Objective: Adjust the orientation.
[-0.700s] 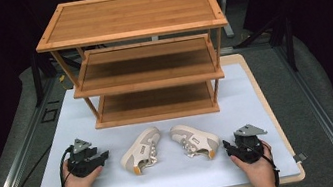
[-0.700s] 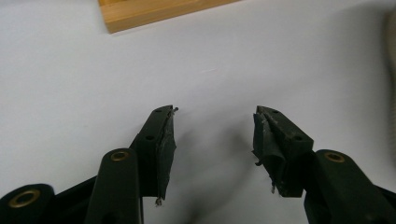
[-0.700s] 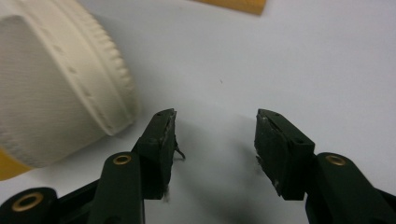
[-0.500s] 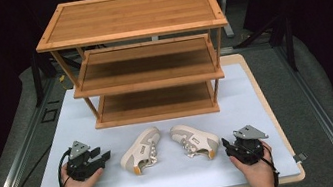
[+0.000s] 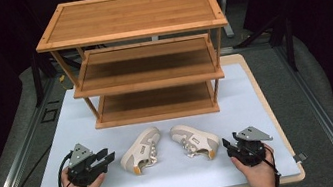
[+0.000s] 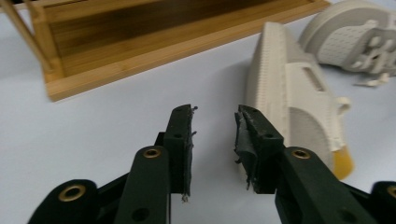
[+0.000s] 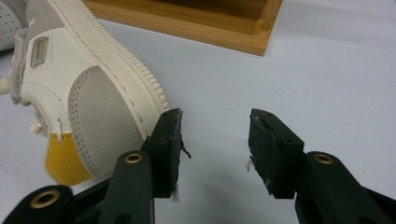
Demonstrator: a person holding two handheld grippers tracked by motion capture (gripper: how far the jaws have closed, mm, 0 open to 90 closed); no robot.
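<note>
On the white table [image 5: 177, 173], both grippers — left [image 5: 105, 158], right [image 5: 227, 145] — sat part-open, empty, flanking two beige sneakers [image 5: 141, 150]; next — grasp one each.

Each hand holds its gripper low near the worktop's front corners: left gripper [image 5: 105, 158] and right gripper [image 5: 227, 144], fingers seemingly parted.

Two shoes [image 5: 168, 146] before wooden rack [image 5: 143, 56]
</note>
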